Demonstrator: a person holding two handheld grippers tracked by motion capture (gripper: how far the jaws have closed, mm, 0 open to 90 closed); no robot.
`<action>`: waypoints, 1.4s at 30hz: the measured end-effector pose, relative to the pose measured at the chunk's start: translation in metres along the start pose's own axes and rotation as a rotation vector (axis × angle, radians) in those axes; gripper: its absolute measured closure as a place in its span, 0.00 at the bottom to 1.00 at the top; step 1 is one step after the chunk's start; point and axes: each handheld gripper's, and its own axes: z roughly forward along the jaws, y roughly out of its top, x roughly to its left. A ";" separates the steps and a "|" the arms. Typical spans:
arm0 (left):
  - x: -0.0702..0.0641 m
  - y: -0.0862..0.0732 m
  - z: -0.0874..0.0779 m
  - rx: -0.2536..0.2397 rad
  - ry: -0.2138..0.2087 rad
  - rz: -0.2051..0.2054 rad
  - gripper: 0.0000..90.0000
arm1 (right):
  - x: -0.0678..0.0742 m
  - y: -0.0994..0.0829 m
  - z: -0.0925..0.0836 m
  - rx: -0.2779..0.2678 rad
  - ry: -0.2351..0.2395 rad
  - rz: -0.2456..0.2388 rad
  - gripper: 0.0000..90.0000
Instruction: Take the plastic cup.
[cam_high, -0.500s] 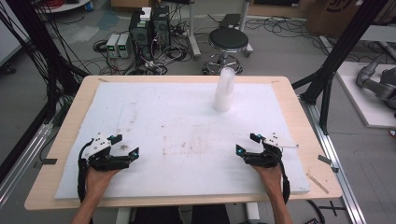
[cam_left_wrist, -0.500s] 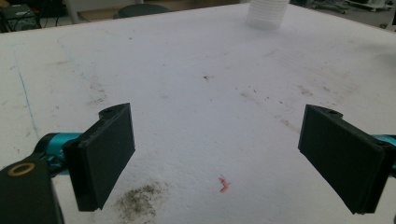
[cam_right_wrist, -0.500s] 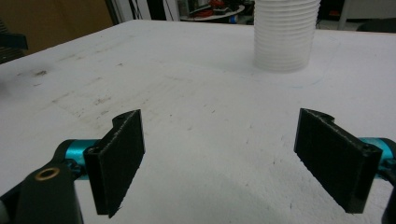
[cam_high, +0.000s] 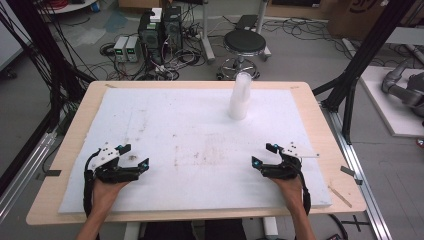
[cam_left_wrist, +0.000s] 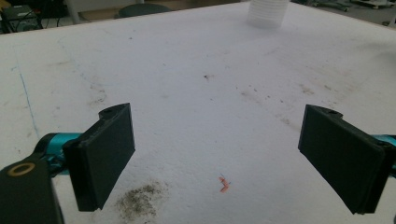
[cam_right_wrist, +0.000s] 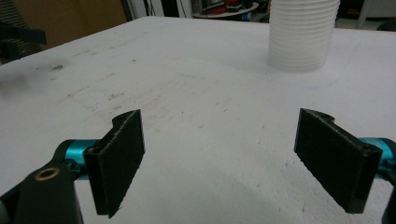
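step: start, nothing grasped | left gripper (cam_high: 134, 156) spread, empty | right gripper (cam_high: 263, 154) spread, empty | tall stack of translucent white plastic cups (cam_high: 240, 96) stood upright far across white foam mat (cam_high: 165, 125), well apart | next: a reach forward is judged needed

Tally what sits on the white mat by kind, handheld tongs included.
Stack of clear ribbed cups: 1
Handheld tongs: 2, the left tongs and the right tongs, both open and empty
Total: 3
The number of cups in the stack is too hard to tell.
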 end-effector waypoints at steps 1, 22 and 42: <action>0.000 0.000 0.000 0.000 0.000 0.000 0.12 | -0.001 0.000 0.001 0.004 0.005 -0.003 0.17; 0.001 0.001 0.002 0.017 -0.004 -0.012 0.12 | -0.026 0.080 -0.023 0.025 0.086 -0.047 0.17; 0.001 0.001 0.002 0.022 -0.004 -0.012 0.12 | -0.070 0.150 0.002 0.086 0.089 -0.120 0.15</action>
